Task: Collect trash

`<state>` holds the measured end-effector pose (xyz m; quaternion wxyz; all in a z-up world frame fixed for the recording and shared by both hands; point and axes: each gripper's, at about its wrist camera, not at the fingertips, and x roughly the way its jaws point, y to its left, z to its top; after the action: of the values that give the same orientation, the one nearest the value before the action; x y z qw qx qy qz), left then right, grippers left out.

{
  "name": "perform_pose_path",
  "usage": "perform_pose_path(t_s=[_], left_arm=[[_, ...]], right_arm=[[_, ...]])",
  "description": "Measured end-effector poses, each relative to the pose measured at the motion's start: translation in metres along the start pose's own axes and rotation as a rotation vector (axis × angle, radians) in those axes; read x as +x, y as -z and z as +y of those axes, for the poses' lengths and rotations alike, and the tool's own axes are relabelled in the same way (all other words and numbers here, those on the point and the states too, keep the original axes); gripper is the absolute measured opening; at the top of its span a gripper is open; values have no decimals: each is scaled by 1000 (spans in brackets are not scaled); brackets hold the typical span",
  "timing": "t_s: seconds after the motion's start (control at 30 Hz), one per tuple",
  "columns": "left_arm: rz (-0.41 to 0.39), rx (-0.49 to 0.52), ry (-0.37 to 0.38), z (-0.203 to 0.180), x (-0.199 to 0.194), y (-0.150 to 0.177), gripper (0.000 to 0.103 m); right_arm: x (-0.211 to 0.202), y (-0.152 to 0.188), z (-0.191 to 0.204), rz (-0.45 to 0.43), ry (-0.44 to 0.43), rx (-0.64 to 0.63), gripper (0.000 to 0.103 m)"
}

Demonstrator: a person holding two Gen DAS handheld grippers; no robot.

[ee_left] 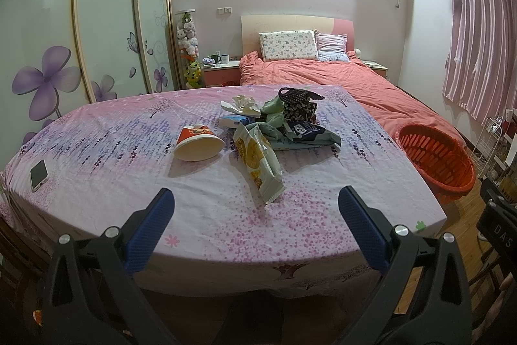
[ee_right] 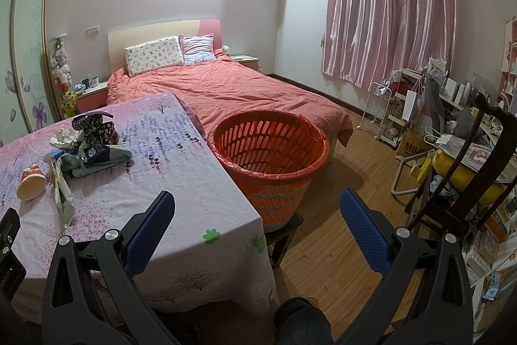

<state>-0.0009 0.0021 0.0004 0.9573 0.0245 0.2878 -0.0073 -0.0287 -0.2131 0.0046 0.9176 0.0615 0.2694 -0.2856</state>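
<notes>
- table [ee_left: 113,131] under a flowered pink cloth; trash heaped near its middle
- orange basket [ee_right: 268,151] just beside the table's right edge, on a low stool
- snack bag [ee_left: 258,164] and tipped paper cup [ee_left: 198,144] nearest the tools
- left tool [ee_left: 255,202] spread wide, empty; right tool [ee_right: 257,206] likewise

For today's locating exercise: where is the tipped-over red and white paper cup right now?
The red and white paper cup lies on its side on the floral tablecloth, just left of the yellow and white snack bag.

Basket [ee_left: 433,157] base behind table [ee_left: 323,235] edge; wrapper [ee_left: 303,131] print illegible
</notes>
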Motion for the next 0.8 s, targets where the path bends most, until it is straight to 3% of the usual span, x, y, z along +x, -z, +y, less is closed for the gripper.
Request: perform_pose_path(t_s=[0.8], left_arm=[[-1,1,0,2,-1,0,99]], right_arm=[[2,-1,3,1,0,-1,101]])
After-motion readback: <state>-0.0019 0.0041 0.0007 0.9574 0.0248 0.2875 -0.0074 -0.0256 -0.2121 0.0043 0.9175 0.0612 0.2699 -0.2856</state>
